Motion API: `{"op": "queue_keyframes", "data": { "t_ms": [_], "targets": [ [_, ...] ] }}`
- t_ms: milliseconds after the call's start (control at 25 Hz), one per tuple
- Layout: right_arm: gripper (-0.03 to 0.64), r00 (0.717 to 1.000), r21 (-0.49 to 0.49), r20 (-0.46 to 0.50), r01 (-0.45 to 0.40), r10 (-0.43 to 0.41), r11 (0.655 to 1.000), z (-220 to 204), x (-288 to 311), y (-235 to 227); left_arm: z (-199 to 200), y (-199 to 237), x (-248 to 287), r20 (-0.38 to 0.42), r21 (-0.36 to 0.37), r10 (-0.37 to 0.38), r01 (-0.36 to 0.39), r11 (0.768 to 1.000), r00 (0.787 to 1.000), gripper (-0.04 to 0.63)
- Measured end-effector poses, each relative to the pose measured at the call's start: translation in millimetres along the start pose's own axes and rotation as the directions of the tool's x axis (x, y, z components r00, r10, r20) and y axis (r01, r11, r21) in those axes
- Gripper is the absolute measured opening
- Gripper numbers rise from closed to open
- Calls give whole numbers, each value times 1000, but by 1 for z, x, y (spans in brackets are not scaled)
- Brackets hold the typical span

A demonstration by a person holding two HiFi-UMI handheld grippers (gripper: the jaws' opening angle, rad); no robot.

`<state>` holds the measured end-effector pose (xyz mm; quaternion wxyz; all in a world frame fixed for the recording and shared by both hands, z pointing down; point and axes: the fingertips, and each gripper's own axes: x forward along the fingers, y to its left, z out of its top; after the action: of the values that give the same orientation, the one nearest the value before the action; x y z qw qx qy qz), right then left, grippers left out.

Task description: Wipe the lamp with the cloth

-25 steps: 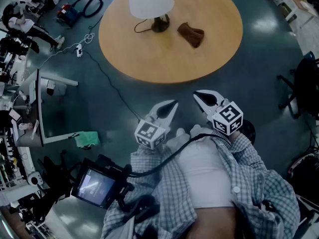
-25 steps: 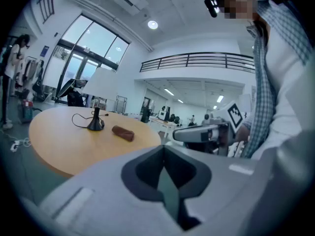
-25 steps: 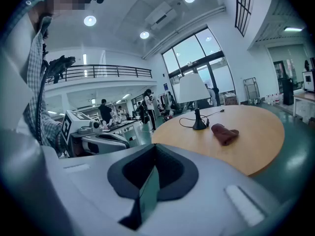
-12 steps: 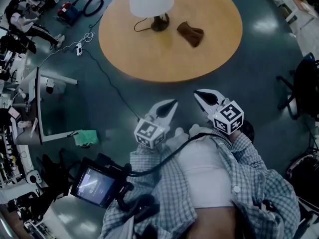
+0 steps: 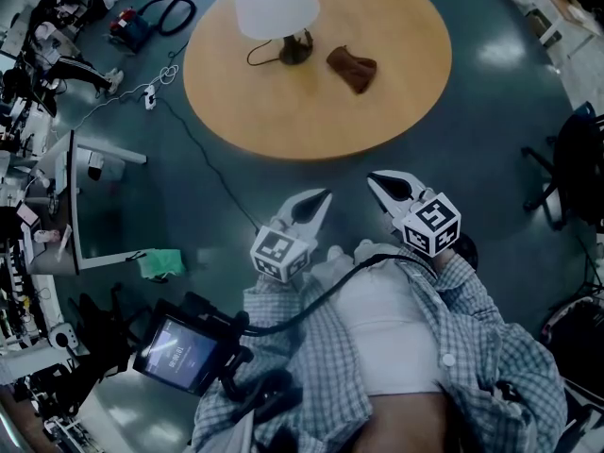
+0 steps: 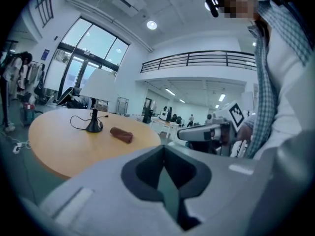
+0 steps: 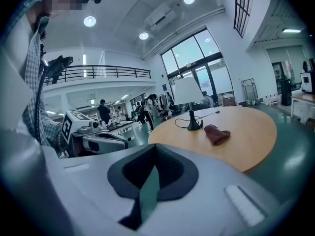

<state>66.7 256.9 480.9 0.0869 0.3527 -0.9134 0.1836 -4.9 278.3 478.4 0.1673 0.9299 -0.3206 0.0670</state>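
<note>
A lamp [image 5: 276, 3] with a white shade and dark base stands at the far side of a round wooden table [image 5: 311, 102]. Its shade [image 6: 100, 85] and base [image 7: 194, 126] show in both gripper views. A brown cloth [image 5: 351, 68] lies bunched just right of the lamp base, also visible in the left gripper view [image 6: 121, 134] and the right gripper view [image 7: 216, 133]. My left gripper [image 5: 326, 196] and right gripper [image 5: 372, 180] hang over the floor, well short of the table's near edge, both shut and empty.
A black cord [image 5: 203, 154] runs across the green floor from the table to a power strip [image 5: 149, 94]. A desk with a divider [image 5: 90, 206] and a green rag [image 5: 162, 263] sit at left. An office chair [image 5: 576, 163] stands at right. People work at far left.
The table, lamp and cloth have slid slightly up and left in the head view. Both grippers stay shut and hold their place before the body.
</note>
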Motion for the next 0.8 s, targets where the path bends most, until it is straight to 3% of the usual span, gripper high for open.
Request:
{"op": "queue_keyframes", "data": {
  "t_ms": [440,800],
  "targets": [
    [3,999,37,-9,36,-35,999,-11,-26,-32,2,0,17,20,-8,50,-50,999,999,3],
    [3,998,54,-21,62,-61,997,7,21,-75,19,63,47,32,-17,50,-50,999,998,3]
  ]
}}
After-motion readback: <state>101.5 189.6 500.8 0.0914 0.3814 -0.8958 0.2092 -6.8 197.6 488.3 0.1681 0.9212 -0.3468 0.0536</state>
